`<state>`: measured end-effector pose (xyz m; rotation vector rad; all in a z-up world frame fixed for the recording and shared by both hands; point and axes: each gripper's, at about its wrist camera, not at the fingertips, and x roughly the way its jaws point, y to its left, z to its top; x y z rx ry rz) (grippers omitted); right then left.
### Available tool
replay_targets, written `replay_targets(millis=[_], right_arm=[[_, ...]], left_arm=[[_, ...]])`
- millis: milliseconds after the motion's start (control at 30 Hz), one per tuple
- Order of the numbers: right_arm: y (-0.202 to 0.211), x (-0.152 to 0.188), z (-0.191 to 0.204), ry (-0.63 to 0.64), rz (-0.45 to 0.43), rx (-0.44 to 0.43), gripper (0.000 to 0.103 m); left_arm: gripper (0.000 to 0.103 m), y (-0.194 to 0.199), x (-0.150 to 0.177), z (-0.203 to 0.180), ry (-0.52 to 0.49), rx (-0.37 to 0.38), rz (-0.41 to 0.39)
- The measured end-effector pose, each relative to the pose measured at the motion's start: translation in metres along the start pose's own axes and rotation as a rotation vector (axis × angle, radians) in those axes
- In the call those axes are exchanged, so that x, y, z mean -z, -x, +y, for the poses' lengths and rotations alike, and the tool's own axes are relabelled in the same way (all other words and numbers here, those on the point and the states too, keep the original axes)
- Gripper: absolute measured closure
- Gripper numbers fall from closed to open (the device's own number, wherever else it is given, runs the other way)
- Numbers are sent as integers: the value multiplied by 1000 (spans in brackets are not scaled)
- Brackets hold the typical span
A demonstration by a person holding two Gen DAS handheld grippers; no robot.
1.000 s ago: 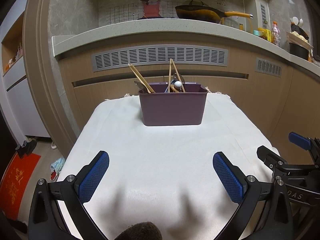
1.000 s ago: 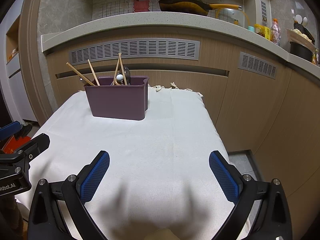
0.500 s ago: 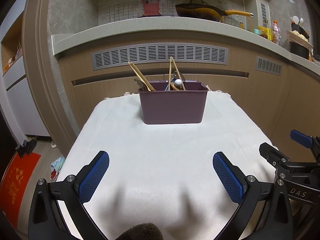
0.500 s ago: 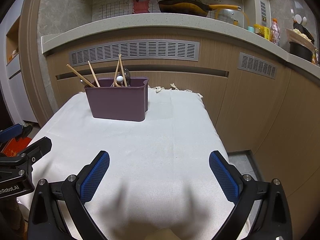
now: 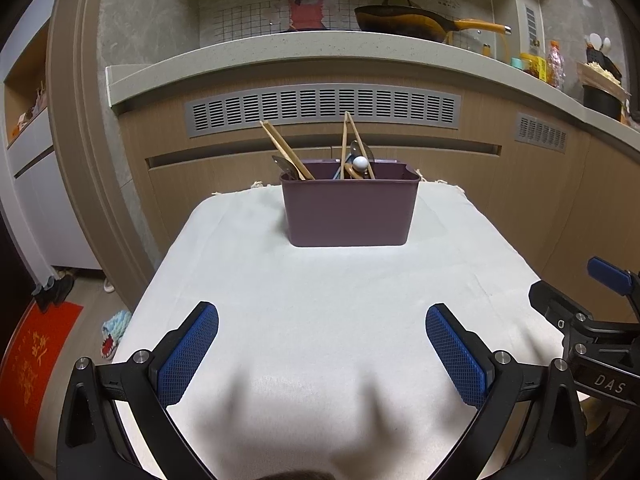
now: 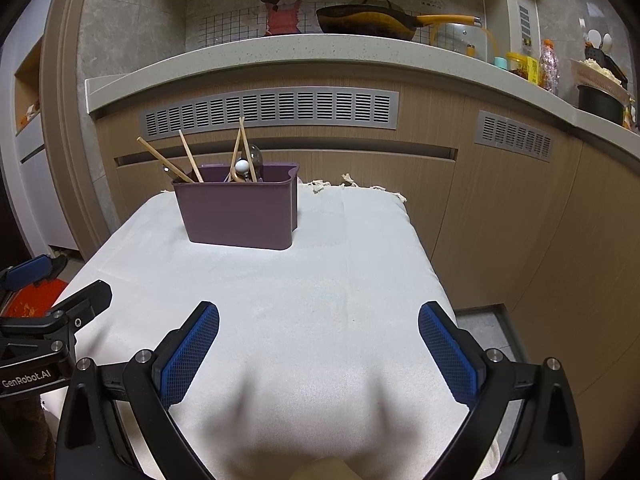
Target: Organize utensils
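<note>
A white cloth-covered table [image 5: 320, 320] stands before the kitchen counter, a purple utensil bin [image 5: 349, 210] at its far end holding chopsticks [image 5: 286, 149] and spoons, while near me the left gripper [image 5: 322, 350] and right gripper [image 6: 319, 348] hover spread wide, empty.

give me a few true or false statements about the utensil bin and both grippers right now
1. The purple bin holds chopsticks and a spoon. True.
2. The left gripper grips a chopstick. False: it is open and empty.
3. The right gripper is open. True.
4. Loose utensils lie on the white cloth. False: none show there.
5. The bin lies tipped on its side. False: it stands upright.
</note>
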<state>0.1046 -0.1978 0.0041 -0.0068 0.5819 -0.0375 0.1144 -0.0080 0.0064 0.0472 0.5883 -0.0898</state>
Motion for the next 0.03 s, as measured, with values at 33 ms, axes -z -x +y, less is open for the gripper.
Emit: replay_targets(millis=[33], right_arm=[[0, 0, 0, 0, 0, 0, 4]], left_arm=[[0, -1, 0, 0, 2, -3, 1]])
